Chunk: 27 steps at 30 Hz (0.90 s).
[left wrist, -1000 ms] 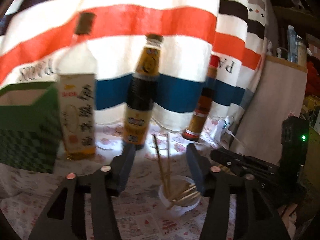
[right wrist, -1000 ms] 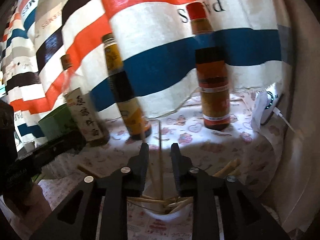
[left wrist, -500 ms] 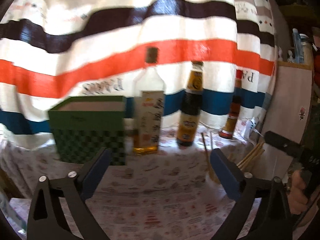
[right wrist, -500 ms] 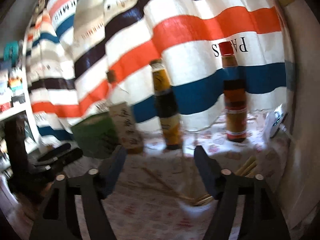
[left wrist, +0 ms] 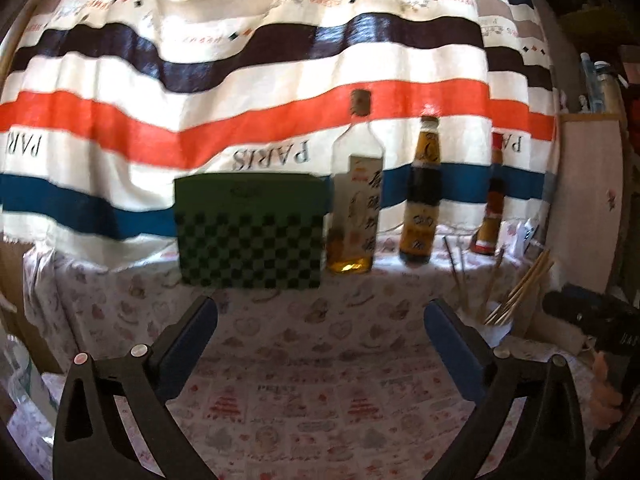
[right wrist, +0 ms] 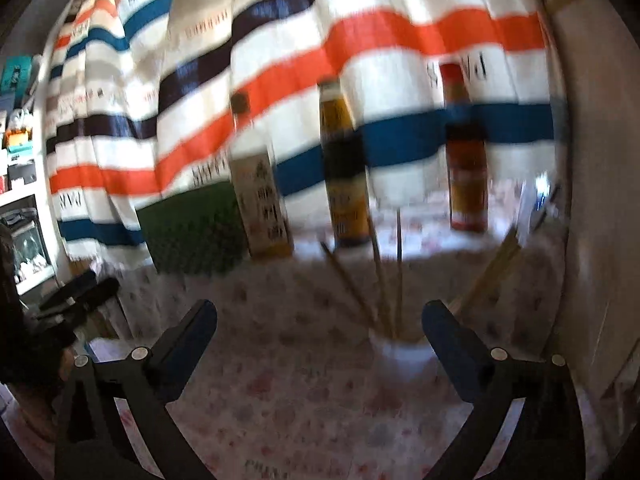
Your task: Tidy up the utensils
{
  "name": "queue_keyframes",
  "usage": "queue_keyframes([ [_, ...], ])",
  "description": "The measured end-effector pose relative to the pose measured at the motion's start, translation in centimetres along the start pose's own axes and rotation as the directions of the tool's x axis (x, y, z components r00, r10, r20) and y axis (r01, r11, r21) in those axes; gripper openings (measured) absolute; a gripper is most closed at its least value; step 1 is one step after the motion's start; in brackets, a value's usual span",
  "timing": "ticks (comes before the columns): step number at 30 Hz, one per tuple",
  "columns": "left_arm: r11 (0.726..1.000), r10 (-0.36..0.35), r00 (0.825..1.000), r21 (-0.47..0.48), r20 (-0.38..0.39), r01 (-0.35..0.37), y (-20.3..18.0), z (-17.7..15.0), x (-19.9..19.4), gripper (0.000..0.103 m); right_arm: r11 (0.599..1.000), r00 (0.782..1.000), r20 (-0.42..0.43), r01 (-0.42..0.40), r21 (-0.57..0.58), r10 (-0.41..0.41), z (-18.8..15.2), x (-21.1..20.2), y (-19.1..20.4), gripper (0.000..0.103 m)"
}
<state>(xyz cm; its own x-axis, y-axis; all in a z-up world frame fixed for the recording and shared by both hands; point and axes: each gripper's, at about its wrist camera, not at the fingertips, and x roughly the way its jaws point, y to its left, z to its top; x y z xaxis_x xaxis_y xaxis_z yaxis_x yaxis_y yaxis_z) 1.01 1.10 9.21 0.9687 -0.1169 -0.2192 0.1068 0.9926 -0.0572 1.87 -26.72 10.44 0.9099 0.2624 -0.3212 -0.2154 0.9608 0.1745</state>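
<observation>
Several wooden chopsticks (right wrist: 384, 292) stand in a small white cup (right wrist: 400, 350) on the patterned tablecloth. In the left wrist view the cup (left wrist: 498, 330) with chopsticks (left wrist: 520, 292) is at the far right. My left gripper (left wrist: 320, 320) is open and empty, well back from the table's middle. My right gripper (right wrist: 320, 322) is open and empty, with the cup just inside its right finger. The right gripper's body also shows in the left wrist view (left wrist: 592, 320). The right wrist view is blurred.
A green checkered box (left wrist: 250, 232) stands at the back. Right of it are a clear oil bottle (left wrist: 356, 208), a dark sauce bottle (left wrist: 422, 200) and a red-capped bottle (left wrist: 492, 204). A striped cloth (left wrist: 240, 80) hangs behind. A wall (right wrist: 592, 200) stands at the right.
Both grippers have opened wide and pulled back from the cup of chopsticks. The left view has swung left, so the cup now sits at its right edge.
</observation>
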Motion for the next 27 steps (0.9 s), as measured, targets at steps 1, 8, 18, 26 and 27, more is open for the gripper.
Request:
queue_keyframes([
  [1,1.0,0.005,1.0,-0.008,-0.01,-0.005,0.4,-0.6,0.3,0.102,1.0,1.0,-0.004,0.017,0.001,-0.017,-0.9,0.5,0.1,0.103],
  [8,0.998,0.053,0.998,-0.038,-0.045,-0.055,1.9,-4.1,1.6,0.102,0.978,0.975,0.158,0.174,-0.117,-0.154,-4.7,2.3,1.3,0.103],
  [18,0.992,0.123,0.991,0.003,-0.058,-0.123,1.1,-7.0,2.9,0.102,0.973,0.978,0.119,0.187,-0.135,-0.172,-6.8,3.6,0.6,0.103],
  [26,0.99,0.138,0.987,0.015,-0.077,-0.137,1.1,-7.3,3.5,0.102,0.976,0.983,0.04,0.185,-0.116,-0.182,-7.1,5.0,0.2,0.103],
  [27,0.991,0.136,0.988,0.016,-0.078,-0.135,1.1,-7.3,3.6,0.102,0.976,0.982,0.045,0.186,-0.114,-0.182,-7.1,4.9,0.1,0.103],
])
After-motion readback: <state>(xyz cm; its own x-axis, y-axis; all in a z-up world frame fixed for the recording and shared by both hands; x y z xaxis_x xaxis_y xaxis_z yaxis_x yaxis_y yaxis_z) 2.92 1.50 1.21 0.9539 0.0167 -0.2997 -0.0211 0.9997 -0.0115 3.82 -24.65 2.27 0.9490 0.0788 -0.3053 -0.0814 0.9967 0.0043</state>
